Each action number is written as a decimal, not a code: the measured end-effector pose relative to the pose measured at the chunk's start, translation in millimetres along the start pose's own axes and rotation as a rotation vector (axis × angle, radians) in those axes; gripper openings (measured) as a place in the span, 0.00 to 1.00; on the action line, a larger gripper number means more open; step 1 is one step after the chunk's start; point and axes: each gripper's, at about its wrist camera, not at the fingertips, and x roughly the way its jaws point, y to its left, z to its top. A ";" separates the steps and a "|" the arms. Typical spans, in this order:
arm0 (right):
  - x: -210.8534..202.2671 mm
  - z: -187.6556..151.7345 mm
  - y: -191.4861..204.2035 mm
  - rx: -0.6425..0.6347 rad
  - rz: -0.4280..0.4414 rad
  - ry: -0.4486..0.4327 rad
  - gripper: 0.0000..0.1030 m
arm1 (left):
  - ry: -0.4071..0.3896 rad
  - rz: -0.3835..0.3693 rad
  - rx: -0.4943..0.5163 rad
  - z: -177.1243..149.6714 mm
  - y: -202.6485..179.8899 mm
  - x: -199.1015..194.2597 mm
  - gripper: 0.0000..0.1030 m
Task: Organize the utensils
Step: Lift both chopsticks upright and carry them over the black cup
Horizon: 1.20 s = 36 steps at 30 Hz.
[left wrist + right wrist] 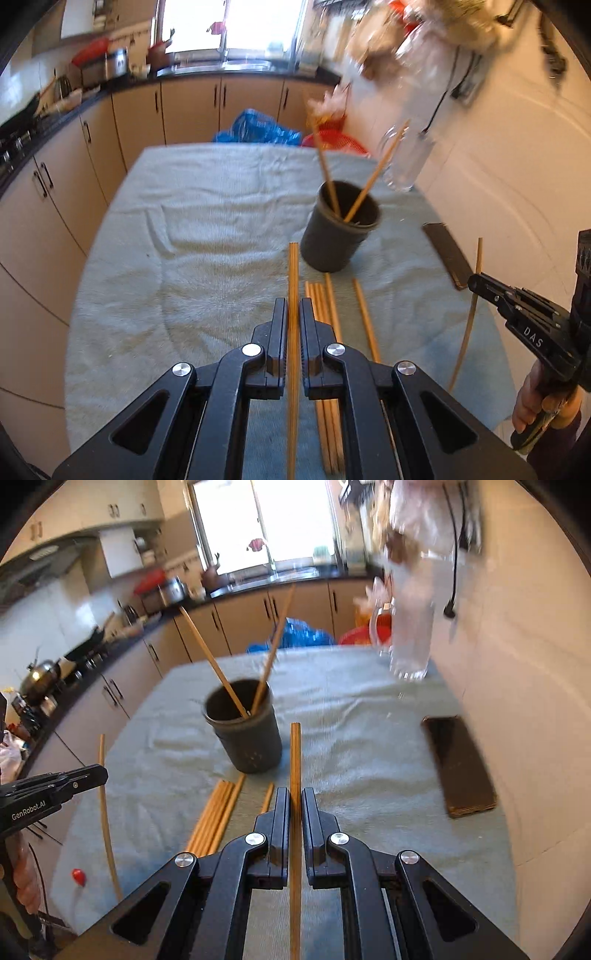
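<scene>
Chopsticks are what the job is about, and they are in three places. Two chopsticks (221, 672) stand tilted inside a dark cup (245, 734) on the table, leaning apart from each other. A bunch of loose chopsticks (327, 332) lies flat on the pale blue towel (184, 240) that covers the table, just in front of the cup.

The left gripper (293, 310) pinches one chopstick (292, 273) between its two fingers. The stick pokes out past the tips and points toward the cup. In the right wrist view this same gripper (99, 771) shows at the left edge with its thin stick (105, 812) going up and down through its tips.

The right gripper (295, 797) also has its fingers pressed on one chopstick (295, 753), which sticks out ahead toward the cup. From the left wrist view, the right gripper (476, 282) comes in from the right side, holding its stick (469, 325) above the towel.

A flat dark phone (460, 764) lies on the towel on the right, near the wall. A clear glass mug (408, 642) stands at the far right corner of the table. A small red thing (78, 876) sits near the left edge of the towel.
</scene>
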 end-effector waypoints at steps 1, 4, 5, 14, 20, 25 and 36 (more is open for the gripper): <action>-11.0 -2.7 1.8 -0.003 0.000 -0.020 0.07 | -0.022 0.003 0.013 -5.0 -4.1 -11.0 0.05; -35.4 -9.2 7.2 -0.014 -0.003 -0.059 0.07 | -0.074 0.011 0.046 -17.6 -15.8 -33.5 0.05; -41.5 -12.4 9.7 -0.020 -0.007 -0.072 0.07 | -0.090 0.013 0.054 -19.7 -17.9 -37.4 0.05; -93.7 -22.7 14.9 -0.030 0.008 -0.151 0.07 | -0.202 -0.017 0.101 -44.5 -35.7 -93.0 0.05; -107.9 -15.4 14.3 -0.020 0.019 -0.192 0.07 | -0.253 -0.036 0.106 -33.7 -43.1 -111.4 0.06; -110.4 5.8 12.9 0.007 0.025 -0.241 0.07 | -0.271 -0.054 0.092 -3.4 -44.3 -110.9 0.06; -96.3 82.0 14.8 0.108 0.072 -0.389 0.07 | -0.352 -0.073 0.062 92.1 -54.9 -99.4 0.06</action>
